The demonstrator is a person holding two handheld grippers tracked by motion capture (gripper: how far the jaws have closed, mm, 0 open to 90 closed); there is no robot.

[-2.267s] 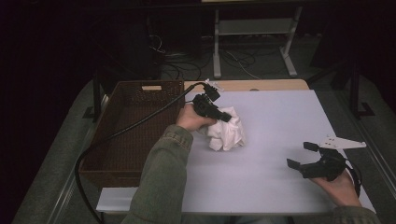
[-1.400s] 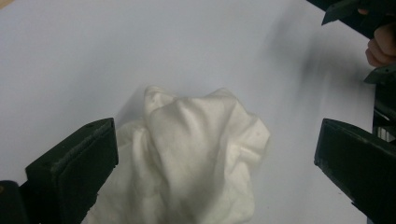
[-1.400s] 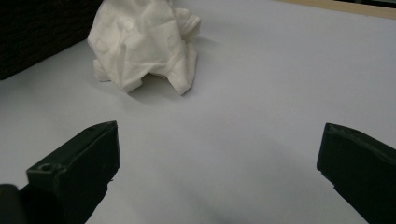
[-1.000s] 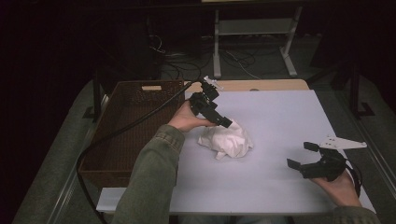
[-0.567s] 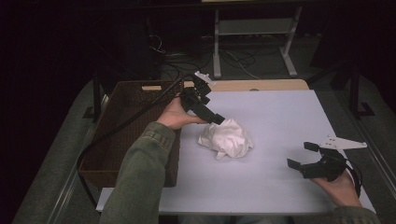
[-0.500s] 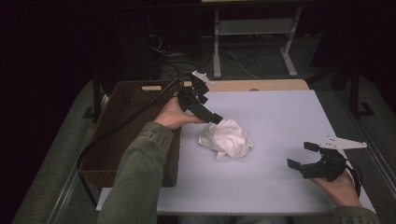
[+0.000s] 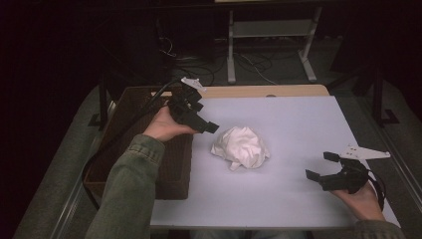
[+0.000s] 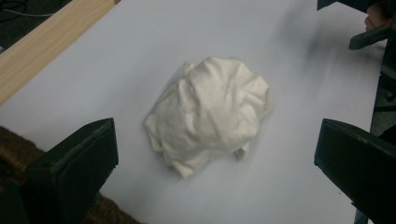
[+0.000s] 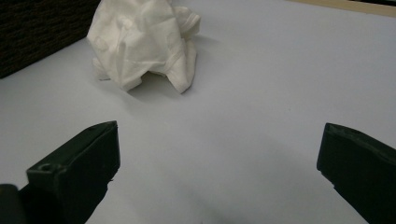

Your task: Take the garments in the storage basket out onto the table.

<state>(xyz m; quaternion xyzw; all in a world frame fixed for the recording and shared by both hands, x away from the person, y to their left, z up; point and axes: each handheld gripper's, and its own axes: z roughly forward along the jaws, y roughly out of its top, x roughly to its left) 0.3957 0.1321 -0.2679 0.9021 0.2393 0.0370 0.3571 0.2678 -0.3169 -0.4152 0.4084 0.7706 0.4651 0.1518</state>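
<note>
I am taking the crumpled white cloth (image 7: pixel 241 148) as my reference, since every position here reads most easily from it. The cloth is lying in a loose heap on the pale sheet (image 7: pixel 298 124) covering the table, roughly midway across it, free of both tools. My left gripper (image 7: pixel 195 113) is hovering raised above the sheet, just to the basket side of the cloth, over the near rim of the dark wicker basket (image 7: pixel 130 144); its jaws are standing wide apart with nothing between them, and in the left gripper view they are framing the heap (image 8: pixel 210 112) squarely, so the cloth is lying straight ahead of and below that tool. My right gripper (image 7: pixel 326 167) is sitting well apart from the cloth on the opposite side, toward my edge of the table, low over the sheet, its jaws likewise spread and empty; in the right gripper view the cloth (image 9: pixel 140 42) is lying farther off and to one side of the line between the jaws. I am judging the left tool to be clearly the nearer and better aligned. The heap is showing no marked long axis; it is reading as a rounded bundle, slightly wider than deep, so I am expecting approach angle to matter little.
</note>
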